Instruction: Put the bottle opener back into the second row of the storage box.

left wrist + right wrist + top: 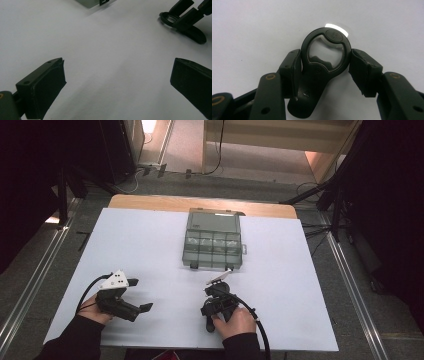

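I am holding the right gripper [325, 65] clamped on the black bottle opener [322, 62], its two pads pressing the ring-shaped head from either side while the handle is lying back between the jaws over the white table [150, 235]. I am keeping the left gripper [117, 82] with its jaws standing wide apart and nothing between them. The opener is sitting off to that gripper's upper right [183, 25], and the grey compartment box [214, 240] is lying just ahead of the right gripper's tips.
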`<move>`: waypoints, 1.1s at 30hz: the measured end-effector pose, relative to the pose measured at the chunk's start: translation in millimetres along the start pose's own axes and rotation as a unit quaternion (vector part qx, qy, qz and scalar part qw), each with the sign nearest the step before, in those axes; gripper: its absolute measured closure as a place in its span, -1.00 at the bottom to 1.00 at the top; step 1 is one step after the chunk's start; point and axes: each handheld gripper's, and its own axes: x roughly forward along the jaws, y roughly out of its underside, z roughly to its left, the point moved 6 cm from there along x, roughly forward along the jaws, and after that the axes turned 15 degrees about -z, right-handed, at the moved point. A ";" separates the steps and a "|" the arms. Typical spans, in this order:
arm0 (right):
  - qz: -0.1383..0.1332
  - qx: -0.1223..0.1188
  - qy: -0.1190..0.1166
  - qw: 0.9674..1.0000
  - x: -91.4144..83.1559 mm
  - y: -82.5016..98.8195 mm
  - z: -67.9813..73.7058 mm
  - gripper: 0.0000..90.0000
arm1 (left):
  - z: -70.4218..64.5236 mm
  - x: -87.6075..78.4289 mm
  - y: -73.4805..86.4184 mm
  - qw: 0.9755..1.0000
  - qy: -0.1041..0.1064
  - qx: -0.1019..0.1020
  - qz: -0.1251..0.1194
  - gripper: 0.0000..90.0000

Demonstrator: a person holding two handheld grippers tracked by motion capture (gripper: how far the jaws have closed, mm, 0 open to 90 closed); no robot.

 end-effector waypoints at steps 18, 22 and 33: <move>0.014 0.007 0.011 1.000 -2.6 6.6 5.3 0.17 | -0.1 0.2 -0.1 1.000 0.000 0.001 0.000 -1.00; 0.013 -0.009 0.020 1.000 -4.0 7.8 2.1 0.47 | -0.2 0.3 0.0 1.000 0.000 0.001 0.000 -1.00; 0.003 0.002 -0.021 1.000 -11.4 1.7 -1.4 0.48 | 0.1 0.0 0.1 1.000 0.000 0.000 0.000 -1.00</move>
